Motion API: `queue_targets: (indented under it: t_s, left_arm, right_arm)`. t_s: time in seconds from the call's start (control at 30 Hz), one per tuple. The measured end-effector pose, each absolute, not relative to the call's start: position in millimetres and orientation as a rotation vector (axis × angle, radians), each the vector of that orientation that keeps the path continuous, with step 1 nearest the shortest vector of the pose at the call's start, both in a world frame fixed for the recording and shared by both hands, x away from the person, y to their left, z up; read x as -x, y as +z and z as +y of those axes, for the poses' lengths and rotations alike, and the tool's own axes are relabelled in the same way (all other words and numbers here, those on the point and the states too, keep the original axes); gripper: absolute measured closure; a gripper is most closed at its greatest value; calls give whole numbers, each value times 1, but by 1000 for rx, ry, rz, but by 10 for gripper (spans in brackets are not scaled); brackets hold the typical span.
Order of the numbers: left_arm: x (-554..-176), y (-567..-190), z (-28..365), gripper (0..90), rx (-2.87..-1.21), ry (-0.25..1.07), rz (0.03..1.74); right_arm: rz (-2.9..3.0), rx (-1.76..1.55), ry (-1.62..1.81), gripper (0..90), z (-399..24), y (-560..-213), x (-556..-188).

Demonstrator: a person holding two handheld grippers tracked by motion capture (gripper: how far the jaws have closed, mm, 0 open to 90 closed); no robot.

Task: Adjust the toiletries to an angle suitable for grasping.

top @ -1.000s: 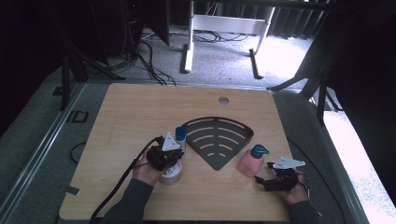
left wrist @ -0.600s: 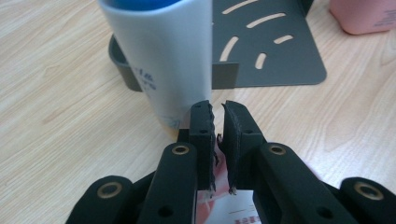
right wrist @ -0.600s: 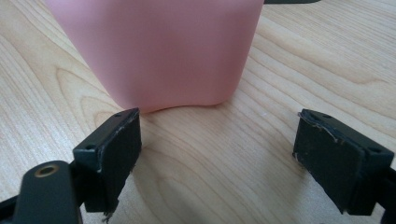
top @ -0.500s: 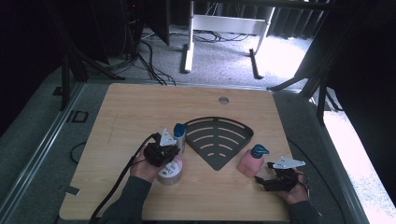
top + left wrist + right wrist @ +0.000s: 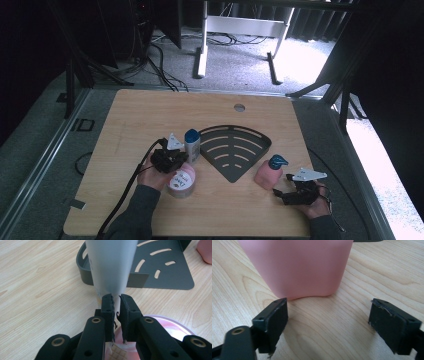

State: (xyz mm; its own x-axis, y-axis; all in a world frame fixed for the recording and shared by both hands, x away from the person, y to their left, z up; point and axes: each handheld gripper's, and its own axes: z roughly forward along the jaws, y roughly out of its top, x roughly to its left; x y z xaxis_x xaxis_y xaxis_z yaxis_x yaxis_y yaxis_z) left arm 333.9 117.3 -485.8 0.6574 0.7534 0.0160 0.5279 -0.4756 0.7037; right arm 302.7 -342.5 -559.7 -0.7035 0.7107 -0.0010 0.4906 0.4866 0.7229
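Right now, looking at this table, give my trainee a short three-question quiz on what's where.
1. True or false: the right tool grips the pink bottle.
2. What stands just ahead of the left tool: A) grey bottle, B) cup, C) box?
3. What dark thing lies mid-table?

Key: 1 false, its jaws stand wide, the bottle ahead of them. 2 A. 3 the slotted rack.
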Motion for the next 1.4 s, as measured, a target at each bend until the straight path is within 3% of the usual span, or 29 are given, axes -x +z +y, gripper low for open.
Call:
queue_targets:
  t_s: [0.2, 0.43, 0.57, 0.93, 1.4]
  left_arm:
    - [-336, -488, 119, 813, -2180, 423, 1003]
    - [-327, -487, 123, 815, -2150, 444, 993]
    - [-325, -484, 126, 814, -2130, 457, 989]
    - [-316, -478, 129, 892, -2125, 469, 948]
    - [-304, -479, 128, 837, -2118, 436, 900]
  right_arm:
    - [2413, -1034, 1062, 352, -349, -557, -300]
    - [2346, -1126, 1032, 748, -356, -549, -304]
    - [2280, -1161, 1051, 894, -357, -541, -308]
    - [2240, -1135, 1116, 900, -349, -529, -324]
    - [2322, -1049, 1202, 900, -337, -524, -333]
